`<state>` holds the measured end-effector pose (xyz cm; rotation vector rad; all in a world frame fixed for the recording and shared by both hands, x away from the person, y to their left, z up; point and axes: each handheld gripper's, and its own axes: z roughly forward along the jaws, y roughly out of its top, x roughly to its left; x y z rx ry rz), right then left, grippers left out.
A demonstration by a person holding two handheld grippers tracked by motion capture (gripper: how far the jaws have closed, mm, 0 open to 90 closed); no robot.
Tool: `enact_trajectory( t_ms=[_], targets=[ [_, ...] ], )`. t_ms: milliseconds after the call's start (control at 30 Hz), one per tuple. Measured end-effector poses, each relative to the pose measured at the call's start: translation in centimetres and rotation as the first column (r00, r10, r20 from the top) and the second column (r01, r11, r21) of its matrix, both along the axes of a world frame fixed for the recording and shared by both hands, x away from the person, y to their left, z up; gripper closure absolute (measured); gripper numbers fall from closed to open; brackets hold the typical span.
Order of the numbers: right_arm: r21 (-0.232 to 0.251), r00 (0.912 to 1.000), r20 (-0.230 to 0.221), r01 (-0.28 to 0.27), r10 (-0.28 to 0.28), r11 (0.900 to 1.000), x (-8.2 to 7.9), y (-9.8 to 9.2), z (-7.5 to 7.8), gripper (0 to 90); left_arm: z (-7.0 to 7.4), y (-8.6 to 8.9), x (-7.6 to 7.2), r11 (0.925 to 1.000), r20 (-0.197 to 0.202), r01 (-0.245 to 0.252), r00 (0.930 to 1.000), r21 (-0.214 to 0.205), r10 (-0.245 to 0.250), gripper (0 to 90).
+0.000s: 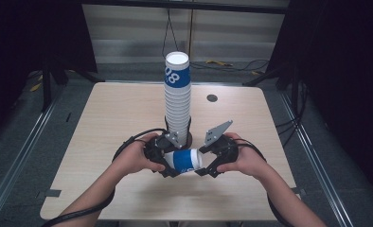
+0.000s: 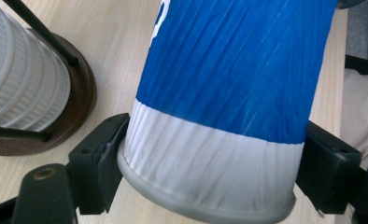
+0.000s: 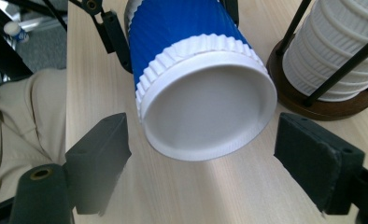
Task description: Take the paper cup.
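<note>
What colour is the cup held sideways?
Blue with white ribbed ends, the cup shows best in the right gripper view.

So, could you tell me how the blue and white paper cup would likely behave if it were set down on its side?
The cup is round and tapered, so on the table it would probably roll in a curve. Its ribbed paper wall looks thin, so likely light and easily crushed. The ribs should give the left gripper, shut on its rim end, decent friction.
</note>
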<state>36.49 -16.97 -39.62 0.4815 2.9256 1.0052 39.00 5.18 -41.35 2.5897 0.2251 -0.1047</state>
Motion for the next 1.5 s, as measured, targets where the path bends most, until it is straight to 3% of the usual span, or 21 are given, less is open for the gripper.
enact_trajectory(
  t_ms=[33, 100, 167, 700, 1100, 1500],
  targets=[
    [0.0, 1.0, 0.0, 0.0, 0.0, 1.0, 0.0, 0.0, 0.0, 17.5, 0.0, -0.1, 0.1, 0.9999, 0.005, 0.012, 0.9999, 0.008, -0.012, 19.8],
    [-0.055, 1.0, 0.003, -0.004, 0.004, 0.9985, 0.1, 0.2, 0.1, 17.5, -0.2, -0.2, -0.1, 0.9996, 0.0, 0.01, 0.9999, 0.027, -0.01, 19.8],
    [-0.068, 1.0, 0.001, -0.004, 0.004, 0.9977, 0.1, 0.4, 0.2, 17.6, -0.2, -0.3, -0.2, 0.9999, -0.004, 0.003, 1.0, 0.015, -0.003, 19.8],
    [-0.178, 0.9984, 0.007, -0.054, 0.056, 0.9825, 0.2, 1.5, 0.3, 18.2, -0.3, -0.6, -0.3, 0.9986, -0.015, 0.015, 0.9998, 0.051, -0.014, 19.7],
    [-0.227, 0.9962, 0.0, -0.085, 0.087, 0.9702, 0.1, 2.2, 0.2, 19.0, -0.2, -0.9, -0.5, 0.9978, -0.026, 0.011, 0.9996, 0.066, -0.009, 19.7],
    [-0.274, 0.9932, -0.008, -0.114, 0.116, 0.9551, 0.1, 2.7, 0.1, 24.7, -0.2, -0.9, -0.2, 0.9952, -0.016, 0.039, 0.9991, 0.089, -0.038, 19.7]
  ],
)
